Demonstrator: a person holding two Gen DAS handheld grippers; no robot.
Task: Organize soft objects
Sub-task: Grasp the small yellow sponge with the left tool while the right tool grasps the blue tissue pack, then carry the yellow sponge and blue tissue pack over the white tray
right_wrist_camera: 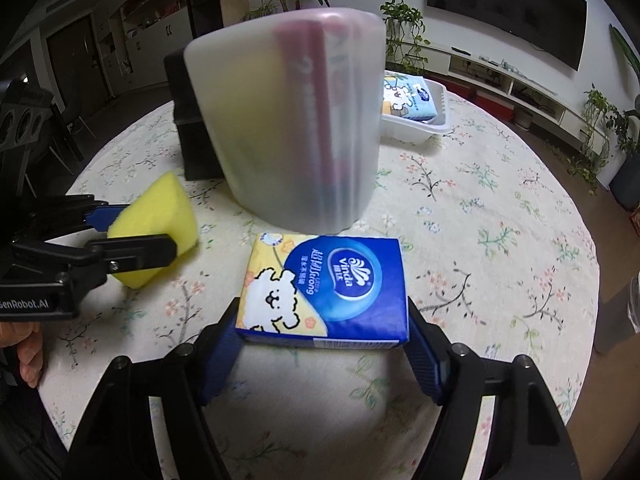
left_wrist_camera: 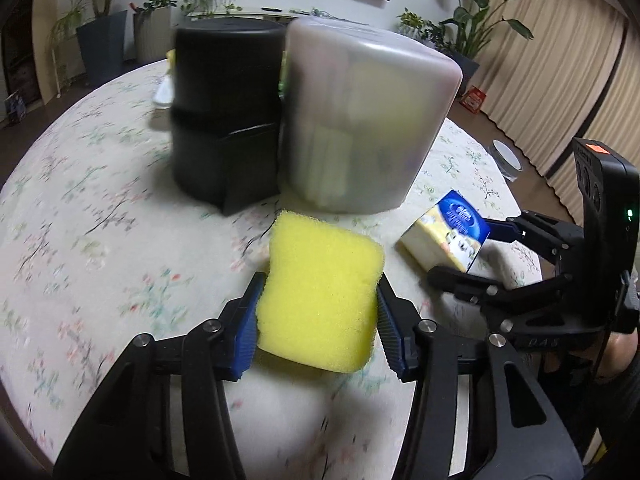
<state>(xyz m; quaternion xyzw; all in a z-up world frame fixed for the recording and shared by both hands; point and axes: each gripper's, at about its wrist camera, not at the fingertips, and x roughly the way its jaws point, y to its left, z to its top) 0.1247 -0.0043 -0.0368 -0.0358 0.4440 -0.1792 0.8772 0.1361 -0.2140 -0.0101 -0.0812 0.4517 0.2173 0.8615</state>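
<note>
Left tool (left_wrist_camera: 318, 312) clamps a yellow sponge (left_wrist_camera: 320, 296); right tool (right_wrist_camera: 322, 344) clamps a tissue pack (right_wrist_camera: 326, 288). Both are held above the surface (right_wrist_camera: 480, 240), a translucent bin (right_wrist_camera: 288, 120) just ahead. Risk: either soft item deforms and slips, or strikes the bin's wall.

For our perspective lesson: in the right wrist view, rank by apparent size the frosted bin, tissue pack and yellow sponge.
1. frosted bin
2. tissue pack, enlarged by sitting nearest the camera
3. yellow sponge, partly hidden by the left gripper
</note>
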